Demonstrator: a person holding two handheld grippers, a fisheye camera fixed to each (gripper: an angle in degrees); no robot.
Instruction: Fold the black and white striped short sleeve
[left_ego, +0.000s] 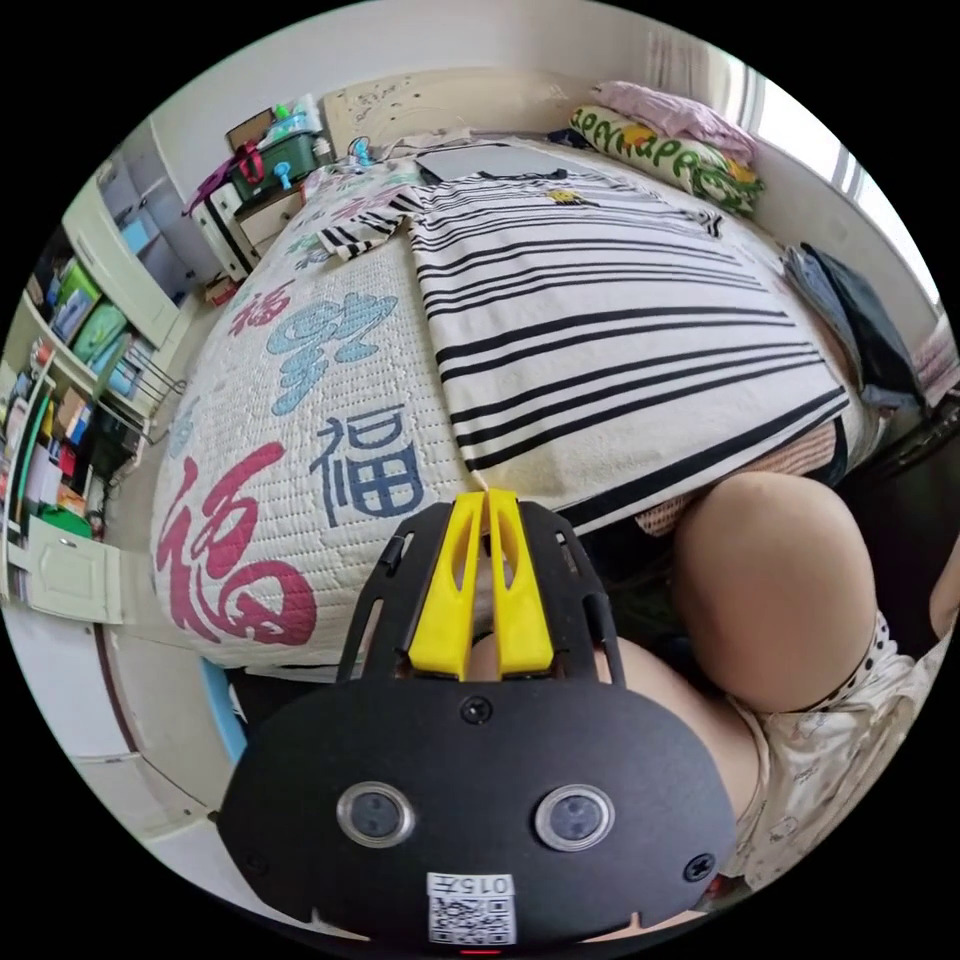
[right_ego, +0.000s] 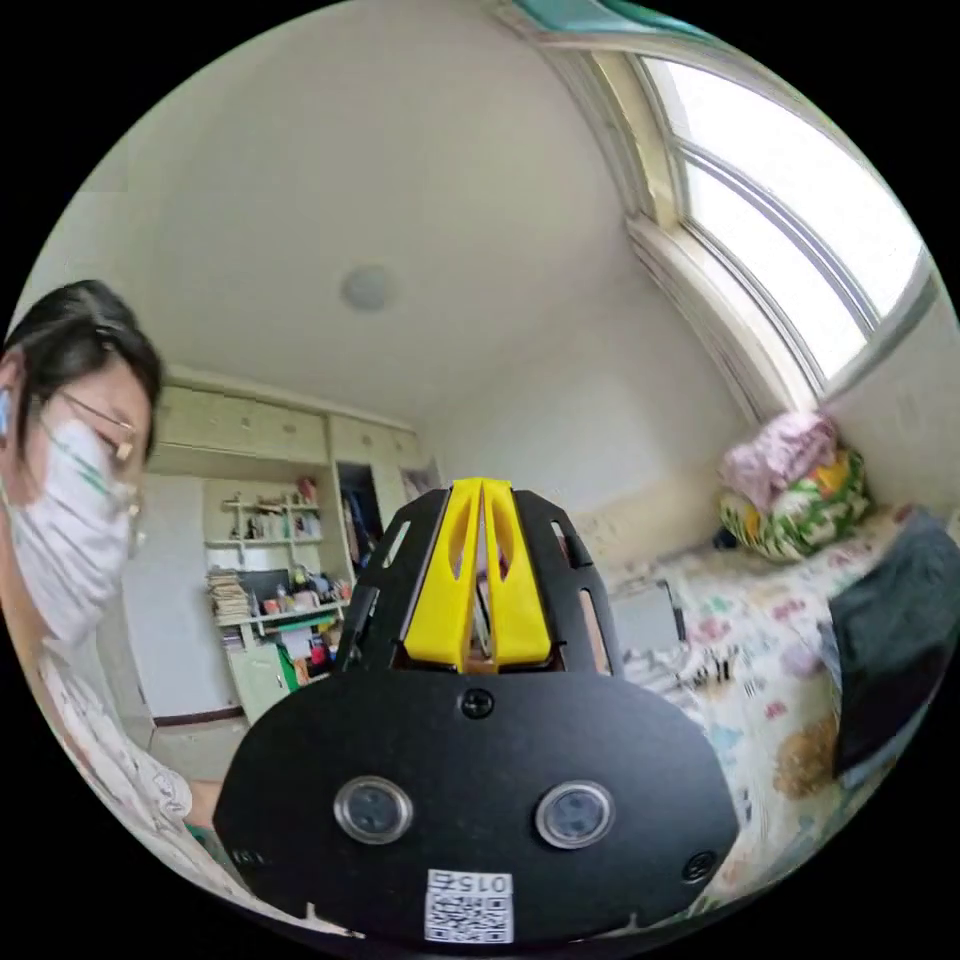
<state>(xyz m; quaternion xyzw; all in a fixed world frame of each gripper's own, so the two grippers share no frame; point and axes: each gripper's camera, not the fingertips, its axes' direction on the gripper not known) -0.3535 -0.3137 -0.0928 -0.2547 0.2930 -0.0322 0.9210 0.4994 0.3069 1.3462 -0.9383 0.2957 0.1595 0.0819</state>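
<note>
Striped shirt (left_ego: 610, 330) flat on bed (left_ego: 300, 420)

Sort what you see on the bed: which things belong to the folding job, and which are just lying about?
Job: striped shirt; left gripper at its hem; right gripper.

Lying about: dark folded clothes; floral pillow; pink bundle.

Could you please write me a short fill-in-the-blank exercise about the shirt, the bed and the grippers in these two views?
1. The striped shirt lies spread flat on the ____.
2. The left gripper has its yellow fingers closed at the shirt's ____ edge.
3. The right gripper is raised and points toward the far wall, its fingers ____.
4. The floral pillow lies near the ____.

Missing words: bed; bottom (hem); shut; window
</note>
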